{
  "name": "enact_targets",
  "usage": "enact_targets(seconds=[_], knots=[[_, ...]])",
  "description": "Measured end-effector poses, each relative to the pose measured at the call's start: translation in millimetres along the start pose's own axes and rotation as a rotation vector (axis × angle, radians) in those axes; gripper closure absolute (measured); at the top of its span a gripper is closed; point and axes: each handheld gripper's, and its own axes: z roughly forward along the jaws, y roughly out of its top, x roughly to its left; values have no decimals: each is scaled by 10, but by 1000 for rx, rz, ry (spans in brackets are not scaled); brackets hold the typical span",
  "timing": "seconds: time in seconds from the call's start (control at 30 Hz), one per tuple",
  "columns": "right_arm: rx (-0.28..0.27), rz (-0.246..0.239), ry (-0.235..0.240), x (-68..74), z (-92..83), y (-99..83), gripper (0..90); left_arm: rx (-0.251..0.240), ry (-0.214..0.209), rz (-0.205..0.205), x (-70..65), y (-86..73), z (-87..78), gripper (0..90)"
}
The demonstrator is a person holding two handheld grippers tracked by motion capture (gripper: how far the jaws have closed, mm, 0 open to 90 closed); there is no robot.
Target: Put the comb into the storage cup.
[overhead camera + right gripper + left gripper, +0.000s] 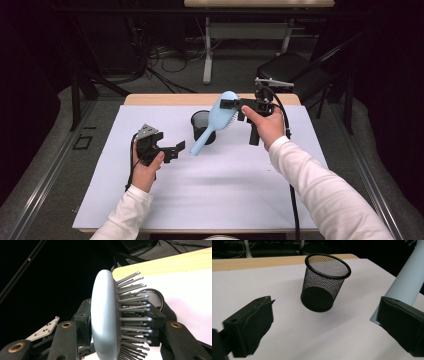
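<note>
My right gripper [229, 104] is shut on the head of a light blue hairbrush [216, 121], held up in the air. The brush slants down to the left, and its handle crosses in front of a black mesh cup [202, 126] that stands on the white sheet. In the right gripper view, the right gripper [121, 320] clamps the brush head [103, 315] from the back and the bristle side. My left gripper [176, 151] is open just left of the handle's tip. In the left gripper view, the left gripper [327, 307] faces the cup [324, 282] with nothing between its jaws, and the handle [409, 277] passes beside one jaw.
A white sheet [200, 195] covers most of the wooden table [165, 99]. Behind the table at the right stands a black chair [290, 67], and a second table's legs [207, 55] and cables lie on the floor farther back.
</note>
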Motion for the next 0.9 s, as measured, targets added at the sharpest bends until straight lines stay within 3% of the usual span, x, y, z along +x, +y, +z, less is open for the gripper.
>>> enact_targets(seconds=[0.9], knots=[[-34,-149,-103,236,40,274,503,11,20,-3,46,-7,-3,4]])
